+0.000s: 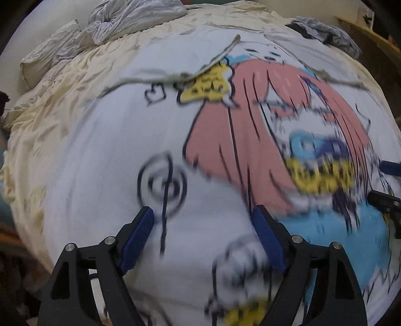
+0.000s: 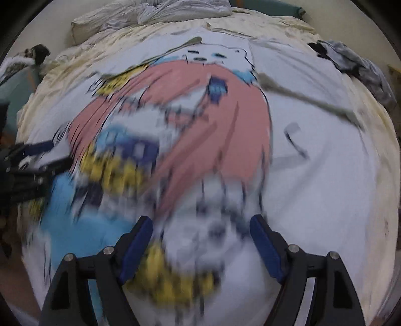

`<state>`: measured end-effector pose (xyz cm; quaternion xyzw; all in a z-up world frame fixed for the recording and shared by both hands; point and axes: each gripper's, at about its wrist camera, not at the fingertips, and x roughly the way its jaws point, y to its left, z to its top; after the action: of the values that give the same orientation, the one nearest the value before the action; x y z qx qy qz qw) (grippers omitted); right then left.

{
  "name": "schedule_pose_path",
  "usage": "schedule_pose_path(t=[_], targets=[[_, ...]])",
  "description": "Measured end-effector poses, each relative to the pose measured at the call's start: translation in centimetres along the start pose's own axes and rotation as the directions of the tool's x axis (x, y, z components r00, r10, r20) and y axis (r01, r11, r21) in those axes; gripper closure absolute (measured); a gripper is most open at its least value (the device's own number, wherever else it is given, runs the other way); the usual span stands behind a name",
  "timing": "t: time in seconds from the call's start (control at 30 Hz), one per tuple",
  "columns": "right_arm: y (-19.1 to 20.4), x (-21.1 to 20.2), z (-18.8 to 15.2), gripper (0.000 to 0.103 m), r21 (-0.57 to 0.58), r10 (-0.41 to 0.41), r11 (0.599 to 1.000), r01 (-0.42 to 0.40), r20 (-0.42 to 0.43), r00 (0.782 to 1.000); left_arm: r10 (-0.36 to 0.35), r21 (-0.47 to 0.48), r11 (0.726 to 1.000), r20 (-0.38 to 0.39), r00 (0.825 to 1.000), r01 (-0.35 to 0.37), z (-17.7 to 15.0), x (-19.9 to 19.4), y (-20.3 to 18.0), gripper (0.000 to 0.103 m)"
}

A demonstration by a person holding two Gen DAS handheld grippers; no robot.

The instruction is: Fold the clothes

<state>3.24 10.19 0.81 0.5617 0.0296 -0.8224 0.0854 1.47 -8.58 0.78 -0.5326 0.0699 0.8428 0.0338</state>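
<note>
Left wrist view, shirt: a white T-shirt (image 1: 95, 155) with a large cartoon print in pink, light blue and yellow lies spread flat on a bed, filling most of the frame; the print is blurred.
Shirt in the right wrist view: the same T-shirt (image 2: 325, 175), with its white part to the right of the print.
Left gripper (image 1: 203, 213): jaws wide apart above the shirt, nothing between the blue pads; no frame shows them touching the cloth.
Right gripper (image 2: 201, 222): jaws also wide apart, empty, above the lower part of the print.
Bed sheet (image 1: 62, 82): cream, wrinkled, showing around the shirt.
Pillow (image 2: 100, 25): pale, at the head of the bed.
Grey cloth (image 1: 130, 17): crumpled beside the pillow.
Other clothes (image 2: 356, 62): a grey and black heap near the bed's far right edge.
</note>
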Motion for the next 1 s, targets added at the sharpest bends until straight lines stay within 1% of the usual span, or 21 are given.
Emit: schedule_pose_path(t=[0.13,0.2,0.27,0.33,0.47,0.5,0.53,0.57,0.6,0.63,0.67,0.7,0.73,0.8,0.9,0.93,0.97,1.0], targets=[[-0.2,-1.8,-3.3,0.022,0.002,-0.002,1.0,0.002,-0.056,0.998,0.023,0.002,1.0,-0.032,0.999,-0.023,-1.7,-0.9,-0.3,0.018],[-0.5,-2.5,-4.6,0.022,0.006,0.006,1.0,-0.006,-0.103,0.995,0.031,0.002,1.0,-0.052,0.998,-0.03,-2.2,-1.2,-0.4,0.018],[-1.4,-3.2,-5.6,0.022,0.059,0.06,0.997,-0.052,-0.15,0.987,0.035,-0.004,0.999,-0.069,0.997,-0.035,-2.7,-1.5,-0.5,0.018],[-2.4,-4.1,-6.0,0.022,0.104,0.124,0.989,-0.107,-0.172,0.977,0.035,-0.024,0.999,-0.074,0.997,-0.037,-2.9,-1.7,-0.4,0.018],[-4.5,-6.2,-6.3,0.022,0.175,0.248,0.961,-0.215,-0.193,0.949,0.072,-0.059,0.995,-0.045,0.996,-0.075,-3.2,-2.2,-0.9,0.018],[-5.4,-7.0,-6.3,0.022,0.204,0.271,0.95,-0.234,-0.177,0.946,0.081,-0.07,0.994,-0.025,0.996,-0.083,-3.4,-2.7,-1.2,0.018],[-7.0,-8.3,-6.4,0.022,0.251,0.275,0.938,-0.239,-0.124,0.953,0.071,-0.079,0.994,0.0,0.997,-0.071,-3.5,-3.3,-1.5,0.018],[-8.8,-10.0,-6.5,0.022,0.298,0.267,0.925,-0.237,-0.063,0.962,0.04,-0.08,0.996,0.029,0.999,-0.038,-3.5,-3.8,-1.8,0.018],[-10.8,-11.4,-6.8,0.022,0.342,0.264,0.907,-0.246,-0.006,0.965,0.004,-0.074,0.997,0.064,0.998,0.0,-3.5,-4.4,-2.1,0.018],[-12.9,-12.5,-7.4,0.022,0.38,0.273,0.885,-0.268,0.042,0.961,-0.028,-0.064,0.997,0.102,0.994,0.035,-3.4,-5.0,-2.4,0.018],[-14.7,-13.4,-7.9,0.022,0.415,0.286,0.862,-0.291,0.077,0.955,-0.047,-0.05,0.997,0.133,0.99,0.054,-3.3,-5.6,-2.7,0.018],[-15.7,-13.9,-8.5,0.022,0.442,0.309,0.841,-0.313,0.084,0.947,-0.05,-0.035,0.998,0.153,0.987,0.056,-3.1,-5.8,-2.9,0.018],[-15.8,-14.1,-9.2,0.022,0.453,0.327,0.83,-0.326,0.079,0.942,-0.048,-0.023,0.998,0.158,0.986,0.052,-3.0,-5.7,-3.1,0.018],[-15.7,-14.0,-10.7,0.022,0.445,0.338,0.833,-0.327,0.058,0.939,-0.047,-0.026,0.998,0.139,0.989,0.051,-3.1,-5.3,-3.5,0.018],[-14.6,-13.3,-11.2,0.022,0.416,0.319,0.863,-0.287,-0.008,0.948,-0.054,-0.06,0.996,0.107,0.993,0.061,-2.5,-4.3,-3.0,0.018],[-14.5,-13.1,-11.7,0.025,0.405,0.314,0.872,-0.274,-0.034,0.949,-0.057,-0.07,0.995,0.1,0.993,0.064,-2.6,-4.2,-2.8,0.018],[-14.4,-13.0,-12.2,0.036,0.395,0.309,0.881,-0.262,-0.06,0.949,-0.06,-0.081,0.994,0.093,0.994,0.067,-2.7,-4.2,-2.6,0.018],[-14.3,-12.7,-12.6,0.041,0.386,0.308,0.887,-0.254,-0.083,0.948,-0.061,-0.09,0.994,0.086,0.994,0.068,-2.8,-4.0,-2.4,0.018]])
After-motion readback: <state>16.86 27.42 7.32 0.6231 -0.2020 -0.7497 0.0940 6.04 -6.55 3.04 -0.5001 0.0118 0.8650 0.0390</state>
